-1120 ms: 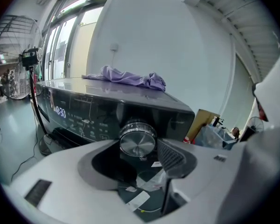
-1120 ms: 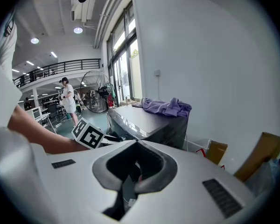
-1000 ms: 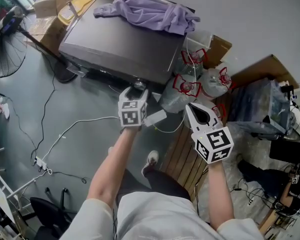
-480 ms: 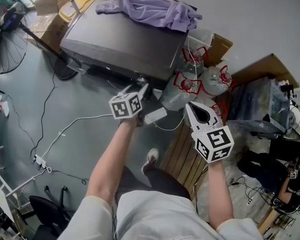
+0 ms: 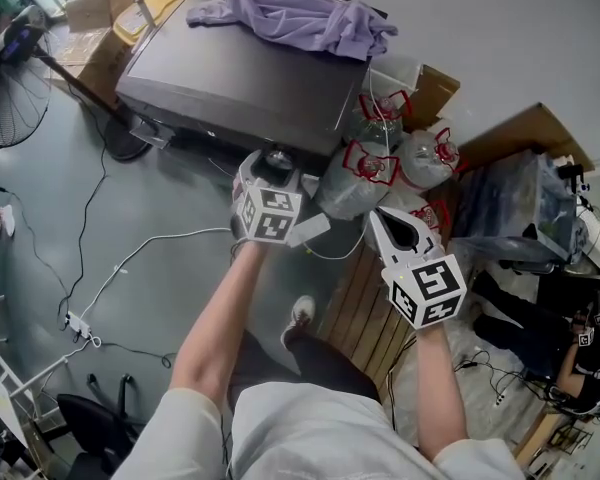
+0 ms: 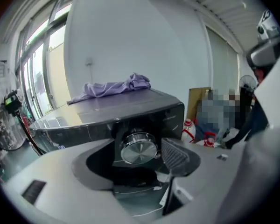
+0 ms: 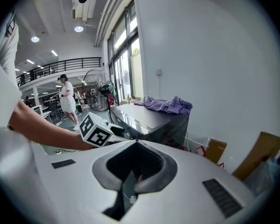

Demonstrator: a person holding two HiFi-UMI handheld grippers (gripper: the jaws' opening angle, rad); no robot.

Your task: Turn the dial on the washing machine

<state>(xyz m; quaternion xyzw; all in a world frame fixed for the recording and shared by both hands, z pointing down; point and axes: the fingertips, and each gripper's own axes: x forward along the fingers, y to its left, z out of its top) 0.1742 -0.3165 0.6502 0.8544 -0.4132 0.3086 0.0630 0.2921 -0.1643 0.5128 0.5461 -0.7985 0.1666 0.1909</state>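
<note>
Left claw (image 6: 137, 164), jaws opening around dial (image 6: 139, 148), on washing machine (image 6: 130, 107) front edge

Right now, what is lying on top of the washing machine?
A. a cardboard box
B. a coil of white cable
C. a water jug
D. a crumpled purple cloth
D: a crumpled purple cloth lies on the washing machine lid near its far edge, while the water jugs stand beside the machine, not on it.

Round silver dial (image 6: 139, 148) on front panel of dark washing machine (image 6: 113, 110)
</note>
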